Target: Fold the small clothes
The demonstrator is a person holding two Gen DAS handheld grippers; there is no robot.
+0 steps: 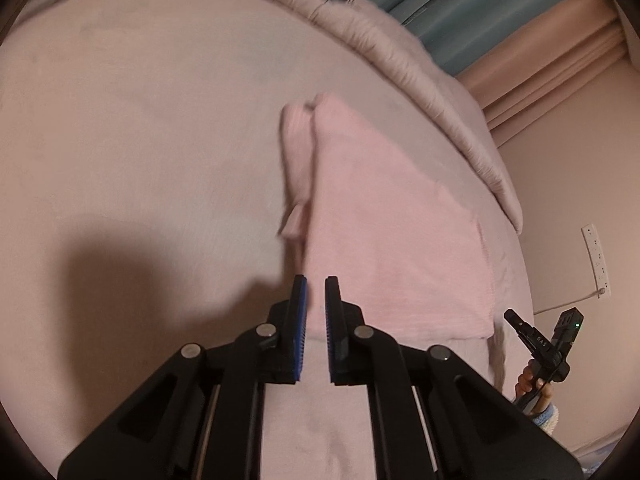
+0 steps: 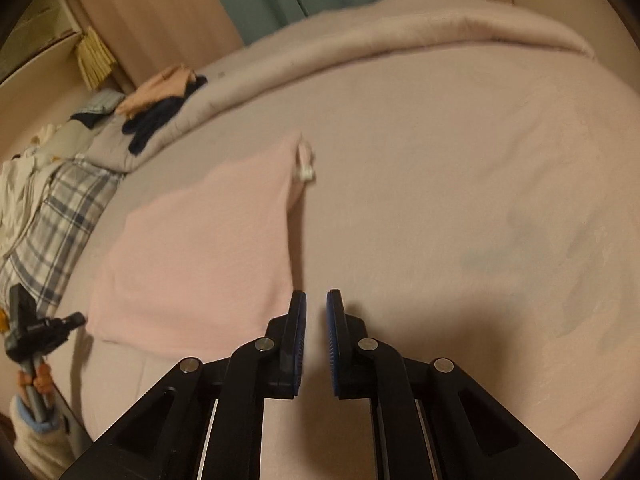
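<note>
The left gripper [image 1: 316, 284] is hanging with its jaws drawn together, a narrow slit between the blue pads [image 1: 303, 320], over the near edge of the pink garment [image 1: 392, 248]; whether any cloth is pinched there cannot be told. The garment is lying flat on the bed sheet [image 1: 140, 140], one sleeve [image 1: 296, 168] sticking out along its left side. The right gripper [image 2: 316, 298] is likewise sitting with its jaws together, nothing visible between them, just beside the garment's [image 2: 200, 248] right edge, over bare sheet [image 2: 460, 160]. Beyond, a rumpled blanket [image 2: 400, 36] is running along the far side, and a heap of clothes [image 2: 60, 152] is lying to the left.
</note>
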